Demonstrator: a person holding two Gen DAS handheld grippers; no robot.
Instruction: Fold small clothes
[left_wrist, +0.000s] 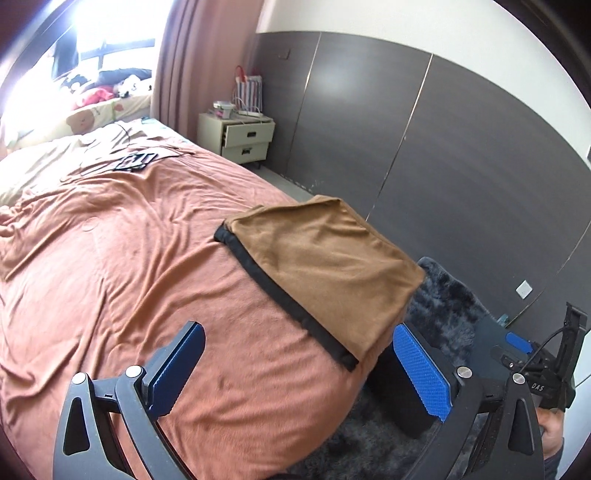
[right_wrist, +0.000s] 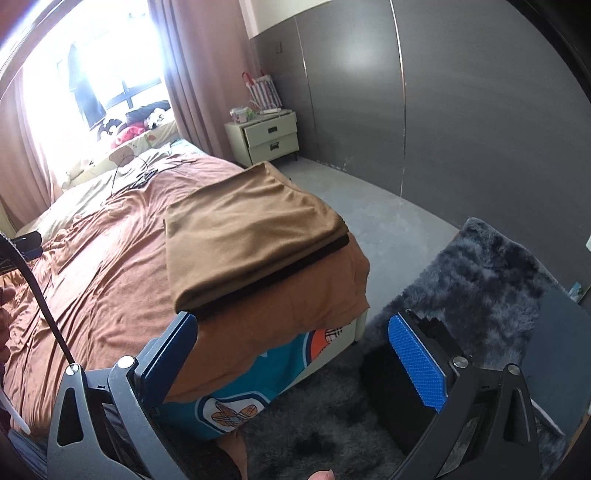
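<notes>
A folded brown garment (left_wrist: 325, 266) with a black band lies at the corner of the bed (left_wrist: 129, 258) — nothing holds it. Left gripper (left_wrist: 295, 365) and right gripper (right_wrist: 291, 365) both hover nearby, fingers spread apart.

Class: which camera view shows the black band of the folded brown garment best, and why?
The left wrist view: the black band runs unobstructed along the brown garment. The right wrist view shows only a thin dark strip beneath the fold.
</notes>
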